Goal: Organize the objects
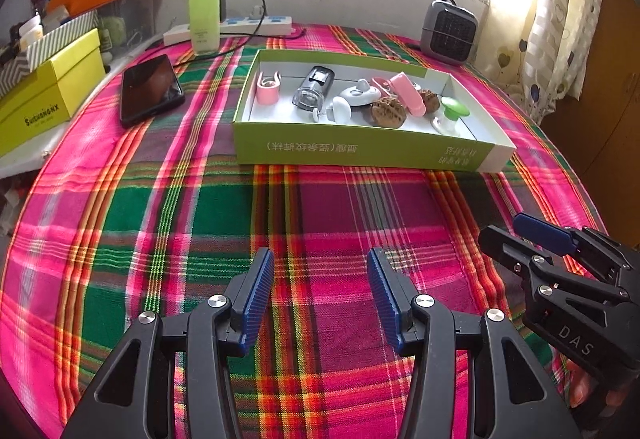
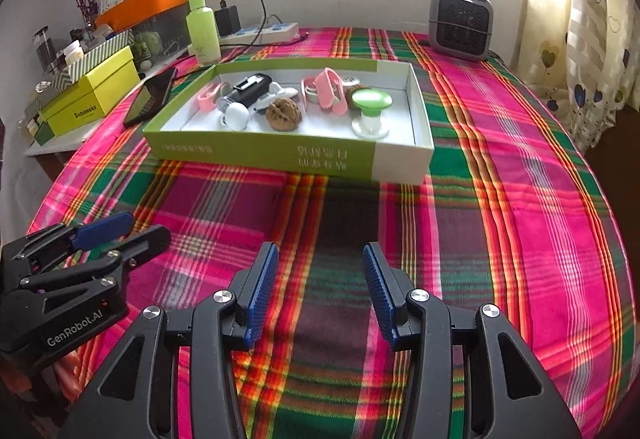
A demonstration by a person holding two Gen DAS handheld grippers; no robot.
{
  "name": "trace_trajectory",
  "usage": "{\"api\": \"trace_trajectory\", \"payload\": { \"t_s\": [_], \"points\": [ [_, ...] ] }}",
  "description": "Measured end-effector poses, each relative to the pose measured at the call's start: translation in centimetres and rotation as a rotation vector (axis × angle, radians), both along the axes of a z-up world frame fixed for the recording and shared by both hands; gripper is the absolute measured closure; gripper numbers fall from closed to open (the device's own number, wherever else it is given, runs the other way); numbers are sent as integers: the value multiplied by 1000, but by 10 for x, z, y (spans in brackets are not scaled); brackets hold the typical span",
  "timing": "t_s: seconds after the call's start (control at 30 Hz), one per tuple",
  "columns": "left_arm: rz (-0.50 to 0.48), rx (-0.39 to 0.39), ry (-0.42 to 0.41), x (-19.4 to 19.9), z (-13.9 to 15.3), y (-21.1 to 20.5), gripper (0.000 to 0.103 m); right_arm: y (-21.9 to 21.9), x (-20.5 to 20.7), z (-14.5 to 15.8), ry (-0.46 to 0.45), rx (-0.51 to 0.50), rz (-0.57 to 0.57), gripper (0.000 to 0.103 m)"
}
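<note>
— Plaid cloth (image 1: 200,219) covers the tabletop; what can't be read?
— Print on the tray (image 1: 360,151) wall is upside down and blurred. Clutter off the left edge is cut off.
— Tongs?
— Left gripper (image 1: 320,295) and right gripper (image 2: 320,289): both half open, nothing between the pads, above bare cloth near the front edge.
— Contents of the tray, toward the back edge?
— Two walnuts (image 1: 388,111), two pink clips (image 1: 267,89), one green knob (image 2: 371,101), one white knob (image 1: 340,110), one dark device (image 1: 314,89), one white disc (image 1: 360,93).
— Outside it?
— One phone (image 1: 150,89), one bottle (image 1: 204,9), one heater (image 1: 450,31), one power strip (image 1: 256,25).
</note>
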State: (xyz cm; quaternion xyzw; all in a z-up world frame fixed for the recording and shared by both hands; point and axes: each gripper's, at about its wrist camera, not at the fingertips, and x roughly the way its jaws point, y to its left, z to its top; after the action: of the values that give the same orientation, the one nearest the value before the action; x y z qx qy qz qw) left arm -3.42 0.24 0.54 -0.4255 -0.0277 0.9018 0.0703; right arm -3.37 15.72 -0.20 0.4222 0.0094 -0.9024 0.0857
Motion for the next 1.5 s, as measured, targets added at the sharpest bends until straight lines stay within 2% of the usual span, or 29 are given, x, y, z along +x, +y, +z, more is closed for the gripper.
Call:
{"api": "trace_trajectory", "payload": {
  "t_s": [0.4,0.53,1.0,1.5],
  "points": [
    [20,-32,8,2,-2,7,51,5,6,-6,-16,51,-48,57],
    [29,-38,8,2,-2,8,51,9,3,-7,-25,59,-78,41],
    [28,-99,3,1,-3,16,50,10,2,-7,-27,59,-75,38],
    [29,-96,1,1,-3,16,50,9,2,-8,-27,59,-75,37]
  ]
}}
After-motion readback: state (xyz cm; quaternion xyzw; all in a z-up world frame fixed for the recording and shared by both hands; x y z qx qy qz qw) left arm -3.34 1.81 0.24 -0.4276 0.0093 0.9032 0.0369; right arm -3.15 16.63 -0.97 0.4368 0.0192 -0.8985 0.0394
